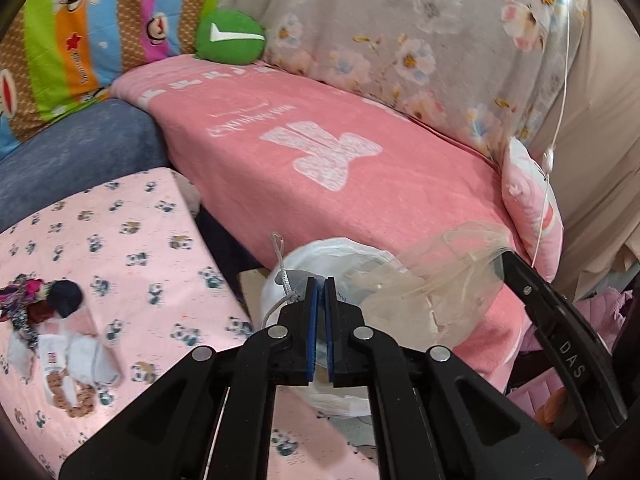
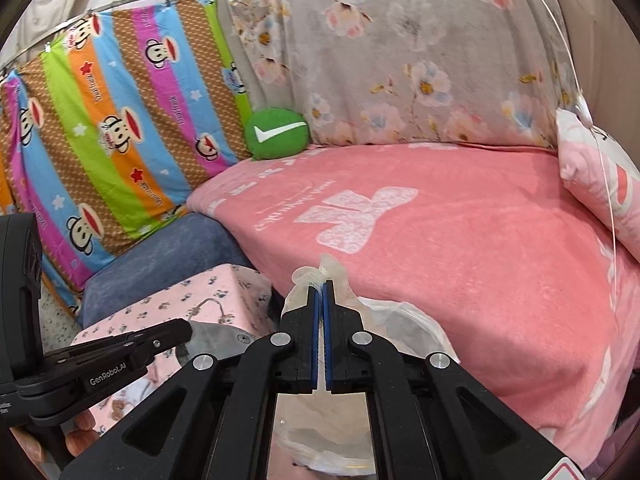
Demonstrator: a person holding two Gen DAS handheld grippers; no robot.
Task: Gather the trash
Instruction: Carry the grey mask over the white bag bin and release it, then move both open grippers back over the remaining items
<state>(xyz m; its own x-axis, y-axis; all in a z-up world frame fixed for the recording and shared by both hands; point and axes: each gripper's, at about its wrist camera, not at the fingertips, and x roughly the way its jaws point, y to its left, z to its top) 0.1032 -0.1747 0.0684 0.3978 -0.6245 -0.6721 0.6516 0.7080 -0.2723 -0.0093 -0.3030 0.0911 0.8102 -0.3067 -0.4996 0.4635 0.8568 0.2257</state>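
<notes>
Jaws of the left gripper [image 1: 319, 280], in its own view, are clenched on a cord at the rim of the white trash bag [image 1: 320, 256] hanging before the pink bed [image 1: 340, 184]. From the right view, the right gripper [image 2: 320, 282] pinches the bag's opposite edge [image 2: 320, 268], so the bag seems held open; next likely calls for carrying it to the scraps [image 1: 52, 340] on the panda-print cover [image 1: 132, 240].

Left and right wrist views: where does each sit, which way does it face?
Left wrist: on the left gripper, angled down at the pink blanket; right gripper shows.
Right wrist: on the right gripper, same way; left gripper and fingers show.
Shared: clear plastic bag, green cushion.
</notes>
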